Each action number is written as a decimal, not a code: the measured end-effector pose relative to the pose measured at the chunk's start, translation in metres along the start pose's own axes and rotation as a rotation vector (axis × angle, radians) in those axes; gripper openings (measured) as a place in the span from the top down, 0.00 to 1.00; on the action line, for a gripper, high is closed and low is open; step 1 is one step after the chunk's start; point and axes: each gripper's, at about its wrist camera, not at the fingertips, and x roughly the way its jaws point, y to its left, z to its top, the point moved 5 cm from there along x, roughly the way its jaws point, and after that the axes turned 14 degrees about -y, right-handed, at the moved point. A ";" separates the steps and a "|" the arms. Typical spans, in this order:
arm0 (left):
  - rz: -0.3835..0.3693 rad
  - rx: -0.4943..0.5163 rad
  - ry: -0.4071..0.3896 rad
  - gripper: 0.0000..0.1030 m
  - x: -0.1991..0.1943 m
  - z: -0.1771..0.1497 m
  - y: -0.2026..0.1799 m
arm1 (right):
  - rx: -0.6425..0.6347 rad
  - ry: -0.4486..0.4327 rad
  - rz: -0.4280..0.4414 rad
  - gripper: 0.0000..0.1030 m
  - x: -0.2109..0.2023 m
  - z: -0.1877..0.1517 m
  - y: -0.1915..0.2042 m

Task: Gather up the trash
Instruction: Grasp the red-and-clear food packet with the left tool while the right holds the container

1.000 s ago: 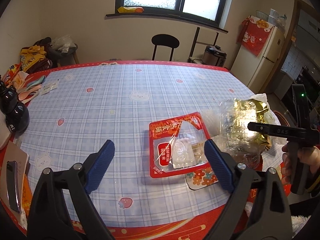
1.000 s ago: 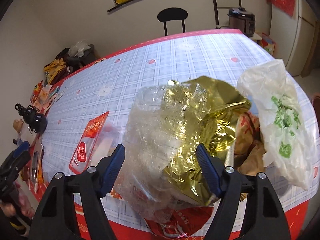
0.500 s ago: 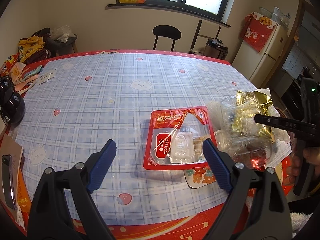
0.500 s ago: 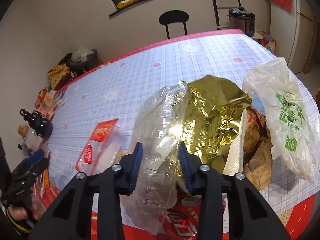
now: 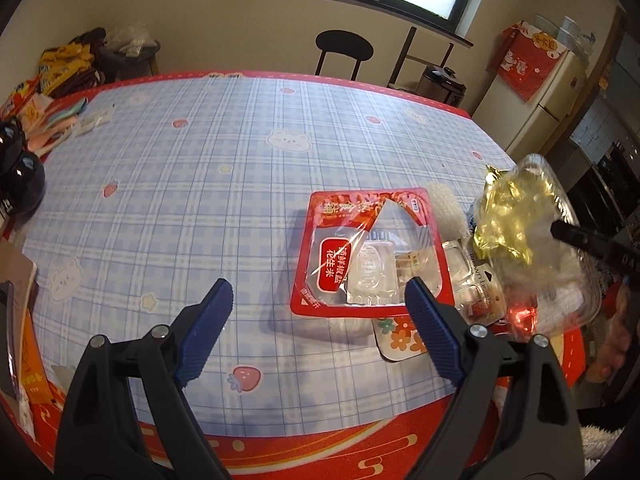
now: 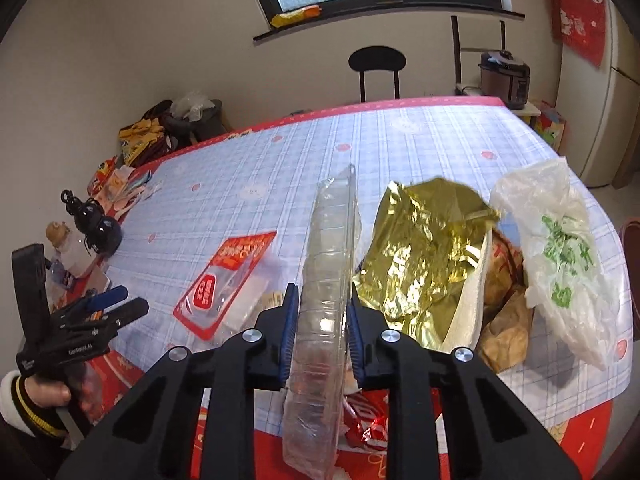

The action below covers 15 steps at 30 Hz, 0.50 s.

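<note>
Right gripper (image 6: pixel 320 330) pinches the clear plastic box (image 6: pixel 326 300) at center frame, lifting it; left gripper (image 5: pixel 316 320) hangs spread, bottom of frame.

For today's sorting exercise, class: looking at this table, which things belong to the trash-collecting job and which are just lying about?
Part of the job:
- clear plastic container, held in the right gripper
- gold foil wrapper
- red snack packet
- white plastic bag
- left gripper, jaws open

Just lying about:
- black gourd ornament
- chair
- rice cooker

bare tablecloth (image 5: pixel 208 168) lies open at left; red packet (image 5: pixel 360 256) and gold foil (image 6: pixel 424 256) crowd the right.
</note>
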 end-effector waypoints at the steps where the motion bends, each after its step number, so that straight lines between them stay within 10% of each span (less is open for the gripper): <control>1: -0.005 -0.013 0.007 0.17 0.001 -0.001 0.002 | 0.008 0.005 0.004 0.77 0.000 -0.002 0.001; 15: -0.036 -0.183 0.156 0.34 0.080 -0.020 0.032 | 0.008 0.014 0.019 0.77 -0.007 -0.014 0.005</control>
